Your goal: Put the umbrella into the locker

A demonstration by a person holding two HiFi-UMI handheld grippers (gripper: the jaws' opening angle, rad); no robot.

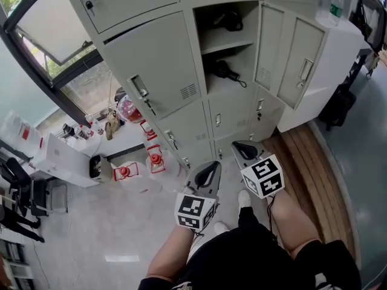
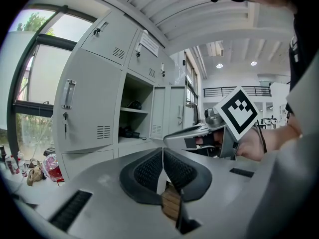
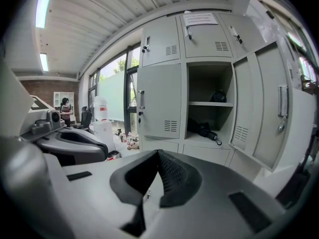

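Umbrella [image 1: 222,71]: black, folded, lies on the lower shelf inside the open locker [image 1: 197,47] compartment. Long axis runs approx. across the shelf, strap end toward the open door [image 1: 281,47]. It's up & ahead of both claws, well apart from them. Left claw [image 1: 208,169] fully closed, nothing in it. Right claw [image 1: 243,147] same, closed & empty, slightly nearer the opening. Looks like only the door's left.

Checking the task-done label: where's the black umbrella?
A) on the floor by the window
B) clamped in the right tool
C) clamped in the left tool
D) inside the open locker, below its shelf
D: the umbrella lies inside the open locker, under the shelf. The left tool and right tool are both shut with nothing in them.
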